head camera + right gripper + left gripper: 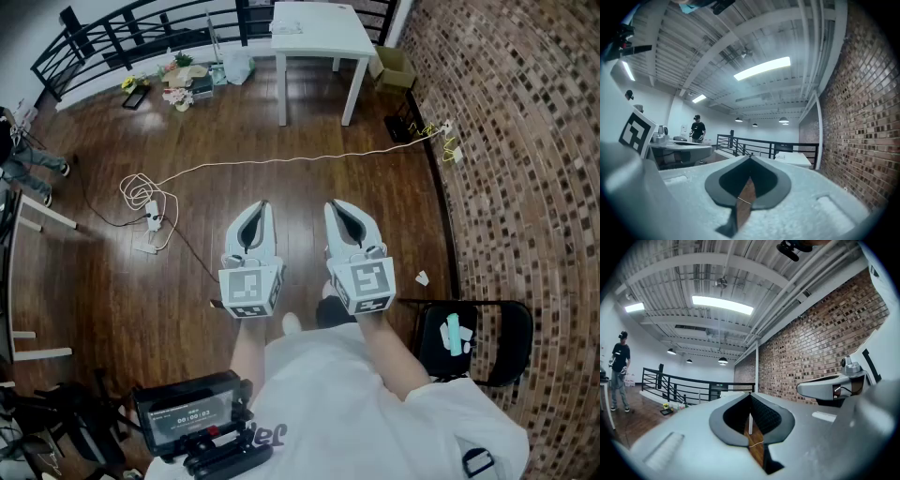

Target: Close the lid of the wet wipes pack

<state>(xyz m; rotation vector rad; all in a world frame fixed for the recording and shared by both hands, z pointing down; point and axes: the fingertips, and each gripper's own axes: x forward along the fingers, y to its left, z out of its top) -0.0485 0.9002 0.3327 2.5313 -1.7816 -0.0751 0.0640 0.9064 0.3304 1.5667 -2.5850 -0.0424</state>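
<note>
White shirt fabric (347,403) fills the bottom of the head view. A black device with a small lit screen (186,412) is mounted just in front of the wearer's chest. Two bare forearms reach forward side by side, each holding a pale grey tool with a marker cube at its back.

The left hand-held gripper (262,204) points level and away from the body. Its own view shows the two dark-padded jaws drawn together at their tips, with nothing between them. The right hand-held gripper (334,202), just beside it and parallel, is likewise closed to its narrowest and empty. Both hang in the air above a dark wooden floor (112,281), touching nothing.

To the wearer's right, near the right elbow, stands a black chair (497,347). On its seat lies a small white pack with a mint-green strip, seemingly the wet wipes pack (454,335), well apart from both tools. It is too small to tell whether its lid is up or down.

Farther out, a thin white cable (281,159) trails across the floor. Beyond it stands a white tabletop (323,37) on square legs, with a cardboard box (394,64) beside it. A brick wall (525,141) runs along the right side, and a black railing (122,33) crosses the far edge. A person (619,364) in dark clothes stands at the far left.
</note>
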